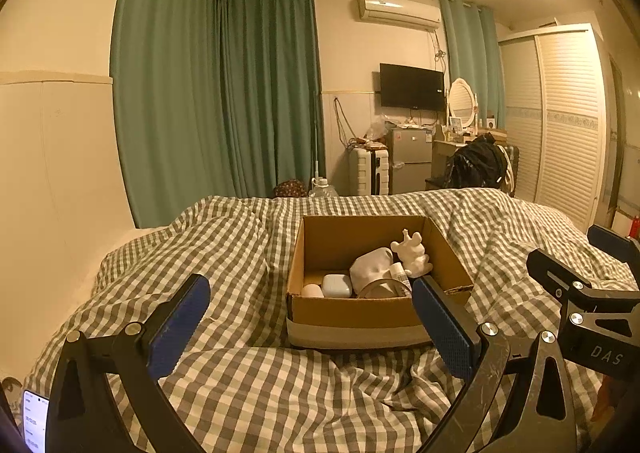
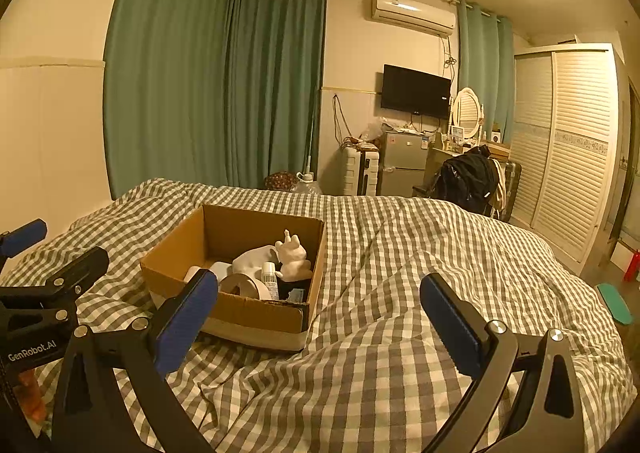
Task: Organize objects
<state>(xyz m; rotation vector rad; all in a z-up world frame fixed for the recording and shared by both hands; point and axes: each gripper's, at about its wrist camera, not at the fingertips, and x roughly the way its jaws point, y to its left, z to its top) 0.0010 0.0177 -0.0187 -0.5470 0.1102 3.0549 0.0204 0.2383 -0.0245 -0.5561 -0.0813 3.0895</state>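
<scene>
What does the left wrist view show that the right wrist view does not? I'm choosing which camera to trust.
Only the left wrist view shows a lit phone screen at its lower-left edge. Only the right wrist view shows a teal object and a red object on the floor. Both share the cardboard box holding a white figurine and tape roll, on the checked bedding.
</scene>
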